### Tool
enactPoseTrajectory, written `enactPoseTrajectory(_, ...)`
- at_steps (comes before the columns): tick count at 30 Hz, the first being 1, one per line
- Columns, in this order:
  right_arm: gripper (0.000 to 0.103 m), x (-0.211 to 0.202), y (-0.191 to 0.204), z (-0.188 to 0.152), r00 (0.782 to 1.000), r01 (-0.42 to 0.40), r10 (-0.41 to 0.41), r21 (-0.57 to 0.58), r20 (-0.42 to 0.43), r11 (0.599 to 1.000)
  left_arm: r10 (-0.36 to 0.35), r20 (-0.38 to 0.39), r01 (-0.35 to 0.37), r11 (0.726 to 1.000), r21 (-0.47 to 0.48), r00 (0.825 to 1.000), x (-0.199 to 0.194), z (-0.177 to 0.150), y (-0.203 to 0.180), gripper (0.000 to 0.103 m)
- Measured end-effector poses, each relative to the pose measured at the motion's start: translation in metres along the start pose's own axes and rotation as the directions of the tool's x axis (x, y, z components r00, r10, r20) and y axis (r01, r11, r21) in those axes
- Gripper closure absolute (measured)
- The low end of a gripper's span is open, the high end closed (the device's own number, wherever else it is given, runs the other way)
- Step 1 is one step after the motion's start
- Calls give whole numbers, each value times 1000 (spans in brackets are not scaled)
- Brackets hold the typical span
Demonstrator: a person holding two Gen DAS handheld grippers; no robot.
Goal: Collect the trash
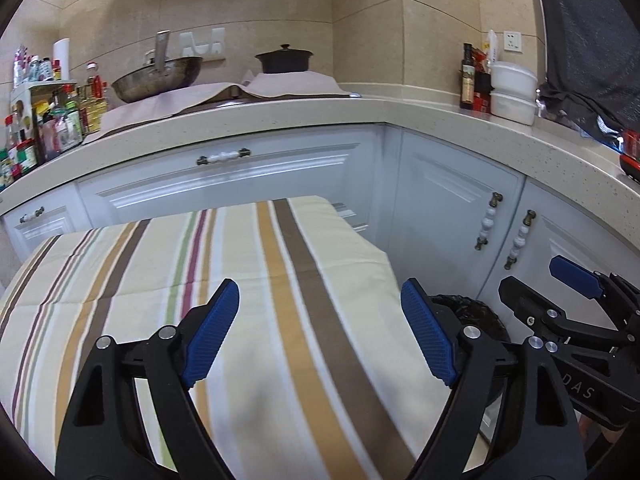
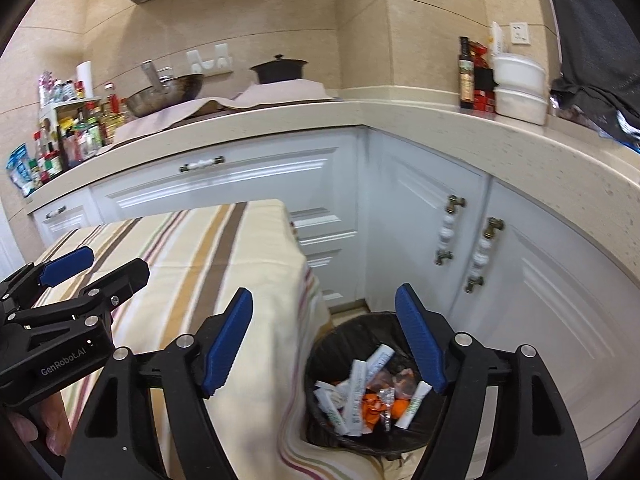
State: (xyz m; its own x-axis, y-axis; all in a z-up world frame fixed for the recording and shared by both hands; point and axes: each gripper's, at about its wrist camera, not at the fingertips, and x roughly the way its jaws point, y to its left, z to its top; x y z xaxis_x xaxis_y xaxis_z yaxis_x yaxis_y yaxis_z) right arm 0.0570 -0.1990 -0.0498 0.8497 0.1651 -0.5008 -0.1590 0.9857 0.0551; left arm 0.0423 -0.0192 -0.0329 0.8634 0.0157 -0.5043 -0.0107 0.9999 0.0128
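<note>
Two handheld black grippers with ribbed blue pads hang side by side over a small table draped in a cream cloth with brown, mustard and maroon stripes (image 1: 280,280), in a kitchen corner of white cabinets. The left gripper (image 1: 320,328) has its jaws spread wide, nothing between them, the striped cloth showing below the gap. The right gripper (image 2: 324,342) is likewise wide apart and empty, poised above the table's right edge and the round bin lined with a black plastic bag (image 2: 332,344) that stands on the floor just beside the table. Inside the bin lies the collected trash (image 2: 372,392): white paper sachets, crumpled clear wrappers and orange scraps, piled together. The right pad of the right gripper overlaps the bin's rim in the view; whether it touches cannot be told. On the speckled beige countertop (image 1: 360,110) behind stand a steel wok (image 1: 158,78) and a dark lidded pot (image 1: 284,58).
</note>
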Motion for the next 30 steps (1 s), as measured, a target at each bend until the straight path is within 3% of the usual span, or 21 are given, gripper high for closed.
enactPoseTrajectory(13,25,-12,41,7,998,-52,53,-44,25,998,63,11,-62,995,-75,998,-31,-3,52,14)
enactPoseTrajectory(30,23,-38,34,4,998,27,-25,-38,52,999,9,30,-7,998,-60,999,-43,-1,41,14)
